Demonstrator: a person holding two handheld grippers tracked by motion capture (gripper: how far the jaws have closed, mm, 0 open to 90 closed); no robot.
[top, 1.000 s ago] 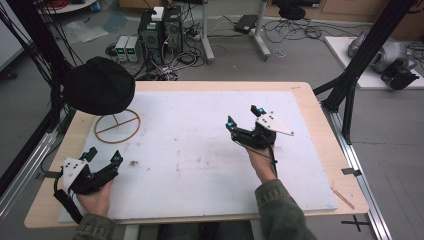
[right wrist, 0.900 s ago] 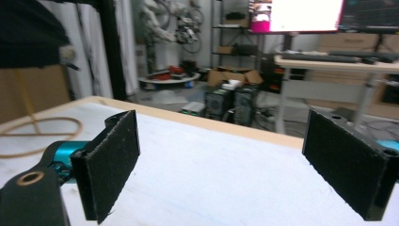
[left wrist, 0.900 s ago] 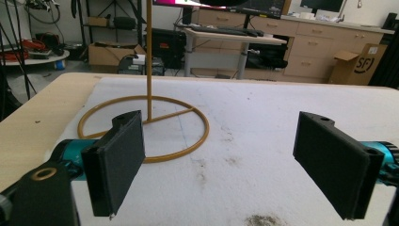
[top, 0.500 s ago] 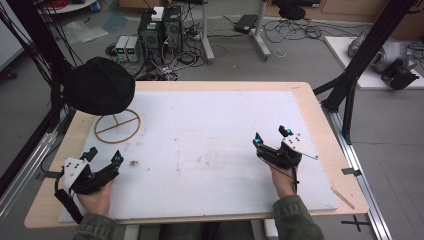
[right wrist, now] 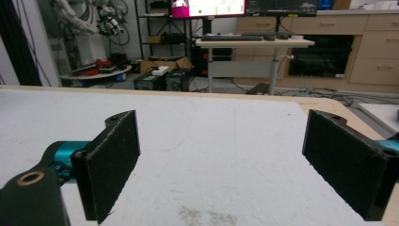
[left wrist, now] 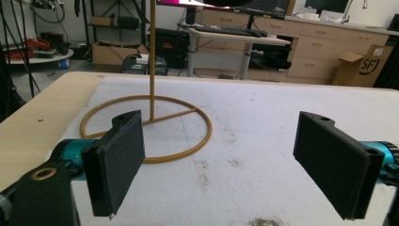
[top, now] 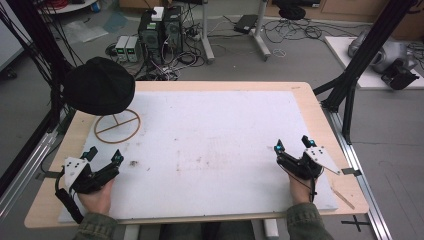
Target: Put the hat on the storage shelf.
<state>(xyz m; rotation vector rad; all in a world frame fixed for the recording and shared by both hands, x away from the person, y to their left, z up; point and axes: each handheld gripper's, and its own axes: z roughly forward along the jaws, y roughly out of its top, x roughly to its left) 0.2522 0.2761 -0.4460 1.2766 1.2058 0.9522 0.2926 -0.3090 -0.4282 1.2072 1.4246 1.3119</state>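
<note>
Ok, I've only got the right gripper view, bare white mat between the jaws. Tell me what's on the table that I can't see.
Observer: A gold wire stand sits at the far left of the mat, its ring base flat and a black cap on top of its post.
Operator: Give me the left gripper's position.
Observer: The left gripper is at the near left edge, jaws open, pointed toward the stand's ring, with nothing between them.
Operator: Now place my gripper on the table.
Observer: The right gripper is at the near right, close to the white mat's right edge, jaws open, far from the stand.
</note>
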